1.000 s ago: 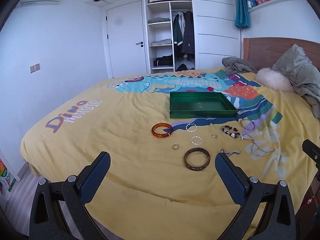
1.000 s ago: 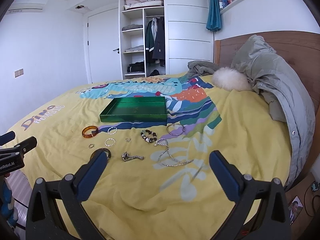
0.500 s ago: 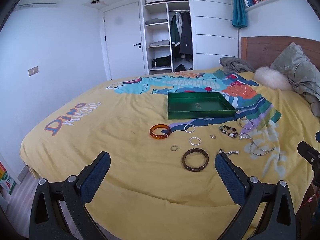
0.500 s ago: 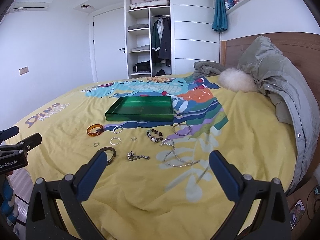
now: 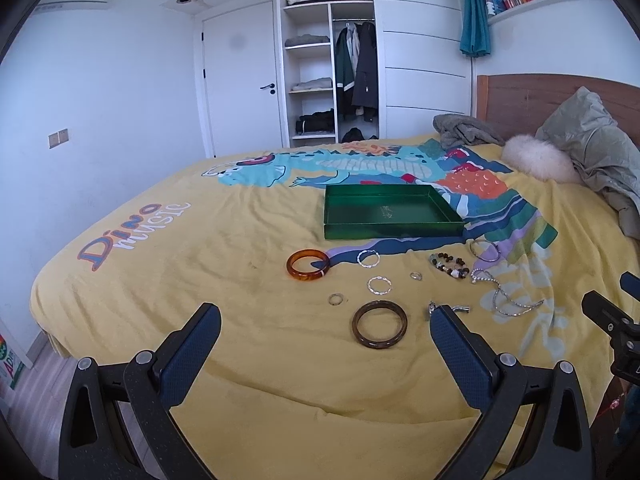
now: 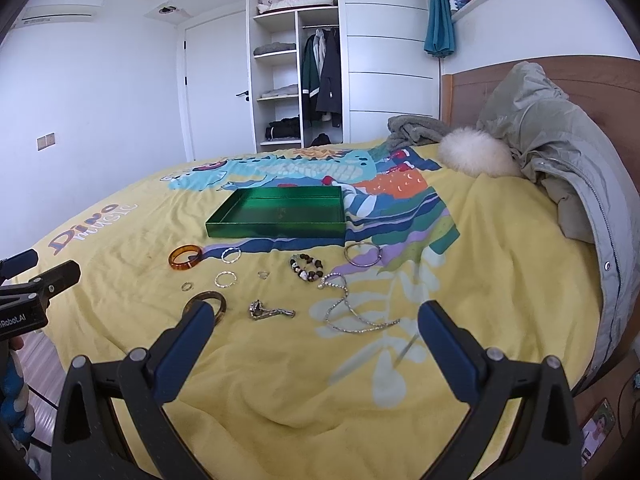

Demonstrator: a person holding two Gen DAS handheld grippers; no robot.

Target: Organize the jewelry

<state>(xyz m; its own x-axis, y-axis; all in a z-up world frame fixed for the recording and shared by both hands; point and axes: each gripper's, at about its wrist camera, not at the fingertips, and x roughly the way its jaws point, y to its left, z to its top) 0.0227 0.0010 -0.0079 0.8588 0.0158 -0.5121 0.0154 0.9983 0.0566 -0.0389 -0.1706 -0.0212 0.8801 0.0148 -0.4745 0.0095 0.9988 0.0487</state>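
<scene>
A green tray (image 5: 394, 233) (image 6: 276, 229) lies empty on the yellow bedspread. In front of it lie loose pieces: an amber bangle (image 5: 307, 265) (image 6: 185, 256), a dark brown bangle (image 5: 379, 323) (image 6: 219, 305), small silver rings (image 5: 379, 284), a beaded bracelet (image 5: 449, 265) (image 6: 307, 267), a thin hoop bracelet (image 6: 363, 254), a silver chain (image 5: 508, 300) (image 6: 352, 312) and a silver clasp piece (image 6: 269, 311). My left gripper (image 5: 326, 326) is open above the bed's near edge, the dark bangle just beyond it. My right gripper (image 6: 314, 322) is open, near the chain.
A grey-green jacket (image 6: 560, 160), a white fluffy ball (image 6: 474, 152) and a grey cloth (image 6: 412, 128) lie by the wooden headboard at right. An open wardrobe (image 5: 332, 72) and door stand beyond the bed. The other gripper shows at each view's edge.
Both grippers have shifted slightly; the jewelry sits a little nearer in both views. Nothing was picked up or moved on the bed.
</scene>
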